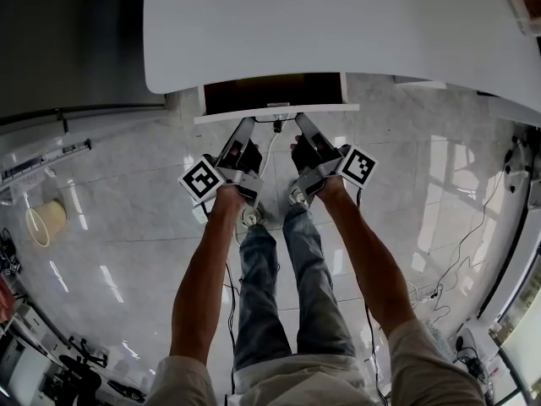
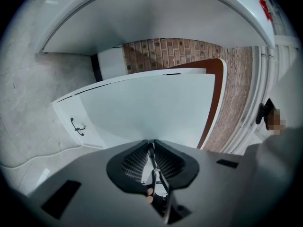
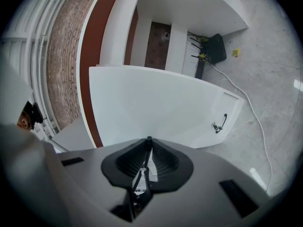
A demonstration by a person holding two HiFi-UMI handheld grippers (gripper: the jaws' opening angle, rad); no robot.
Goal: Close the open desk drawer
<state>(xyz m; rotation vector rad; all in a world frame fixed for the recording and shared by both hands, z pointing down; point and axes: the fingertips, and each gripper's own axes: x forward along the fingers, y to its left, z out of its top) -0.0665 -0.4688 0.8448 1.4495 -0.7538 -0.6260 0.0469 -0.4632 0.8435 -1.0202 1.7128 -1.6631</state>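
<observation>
A white desk [image 1: 338, 24] fills the top of the head view. Under it the drawer [image 1: 270, 91] stands pulled out, dark inside, with its white front panel [image 1: 338, 108] toward me. A small dark handle with a key [image 1: 276, 125] hangs at the panel's middle, the handle [image 2: 77, 126] at the left of the left gripper view and the handle [image 3: 220, 123] at the right of the right gripper view. My left gripper [image 1: 251, 123] and right gripper [image 1: 301, 119] point level at the panel on either side of the handle. Both the left gripper [image 2: 150, 142] and the right gripper [image 3: 149, 139] are shut, empty, tips at the white panel [image 2: 151, 108].
The person's legs [image 1: 287, 294] stand on a glossy grey tiled floor just behind the grippers. A black box with cables [image 3: 215, 46] sits under the desk, and a white cable [image 3: 251, 112] runs across the floor. A brick wall [image 2: 175, 51] lies behind. More cables [image 1: 461, 252] trail at the right.
</observation>
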